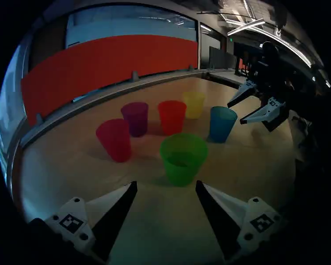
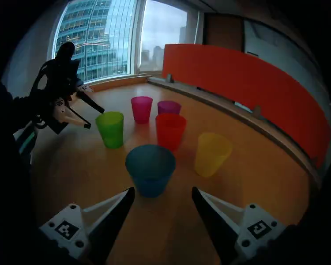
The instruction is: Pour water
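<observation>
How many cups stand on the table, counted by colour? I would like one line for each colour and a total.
Green cup: 1
Pink cup: 1
Purple cup: 1
Red cup: 1
Yellow cup: 1
Blue cup: 1
Total: 6 cups

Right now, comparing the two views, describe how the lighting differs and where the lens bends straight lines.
Left gripper view: dim and bluish, with ceiling light strips glaring at top right; the orange partition bows into an arc. Right gripper view: brighter and warmer, lit by daylight from the windows, whose frames lean; the blue cup looks sharp, and the far edge of the table curves.
</observation>
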Available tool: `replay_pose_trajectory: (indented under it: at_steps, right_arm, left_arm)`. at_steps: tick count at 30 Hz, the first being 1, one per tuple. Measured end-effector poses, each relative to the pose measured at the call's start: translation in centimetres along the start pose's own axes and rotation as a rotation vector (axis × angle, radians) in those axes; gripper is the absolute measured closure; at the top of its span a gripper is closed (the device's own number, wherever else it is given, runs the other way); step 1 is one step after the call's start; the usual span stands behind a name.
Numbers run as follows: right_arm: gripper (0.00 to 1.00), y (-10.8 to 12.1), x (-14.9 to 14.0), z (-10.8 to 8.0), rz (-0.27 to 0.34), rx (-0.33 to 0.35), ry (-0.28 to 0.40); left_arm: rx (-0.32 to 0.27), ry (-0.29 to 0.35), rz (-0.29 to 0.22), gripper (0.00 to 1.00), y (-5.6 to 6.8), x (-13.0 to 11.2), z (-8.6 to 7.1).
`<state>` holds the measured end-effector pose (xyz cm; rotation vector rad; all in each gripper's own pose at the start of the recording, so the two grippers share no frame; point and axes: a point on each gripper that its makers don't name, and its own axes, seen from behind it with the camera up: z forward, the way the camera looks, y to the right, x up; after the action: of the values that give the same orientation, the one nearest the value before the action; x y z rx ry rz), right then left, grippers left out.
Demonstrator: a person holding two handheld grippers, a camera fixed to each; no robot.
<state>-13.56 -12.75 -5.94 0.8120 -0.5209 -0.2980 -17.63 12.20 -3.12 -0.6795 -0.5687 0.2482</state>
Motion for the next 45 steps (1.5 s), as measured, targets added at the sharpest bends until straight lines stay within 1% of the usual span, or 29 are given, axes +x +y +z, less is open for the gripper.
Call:
replay_pose_trajectory:
  at_steps: [3,6,13,17,20,26,29,35,41,45]
  right_arm:
    - [0.0,0.1,0.0,-0.4,0.002,-0.017,0.007]
    - [0.0,0.4,0.2,-0.8,0.015,-0.041,0.02]
    - [0.0,2.0,0.4,-1.6,0.079,-0.121,0.056]
    - [0.0,2.7,0.5,-2.1,0.107,-0.164,0.074]
    - [0.0,3.2,0.6,-2.5,0.123,-0.199,0.089]
    - [0.0,4.3,0.8,-3.2,0.17,-0.284,0.129]
    - [0.0,4.9,1.4,-3.6,0.196,-0.332,0.162]
    - [0.0,6.5,3.3,-5.0,0.228,-0.421,0.247]
    - [0.0,8.2,5.1,-6.5,0.229,-0.518,0.33]
    - [0.0,9.3,6.5,-7.7,0.251,-0.59,0.398]
  left_arm:
    - [0.015,0.008,-0.004,0.01,-0.4,0.1,-0.3]
    - [0.038,0.019,-0.019,0.01,-0.9,0.3,-0.6]
    - [0.107,0.069,-0.073,0.01,-2.4,0.9,-1.2]
    - [0.142,0.086,-0.081,0.01,-3.1,1.0,-1.5]
    - [0.178,0.096,-0.086,0.01,-3.8,1.0,-1.9]
    - [0.24,0.153,-0.121,0.01,-5.3,2.0,-2.7]
    - [0.27,0.194,-0.133,0.01,-6.0,3.0,-3.3]
    - [0.359,0.27,-0.127,0.01,-7.5,5.1,-4.6]
    - [0.423,0.338,-0.137,0.01,-8.4,6.8,-5.7]
    - [0.466,0.38,-0.146,0.01,-8.8,7.8,-6.5]
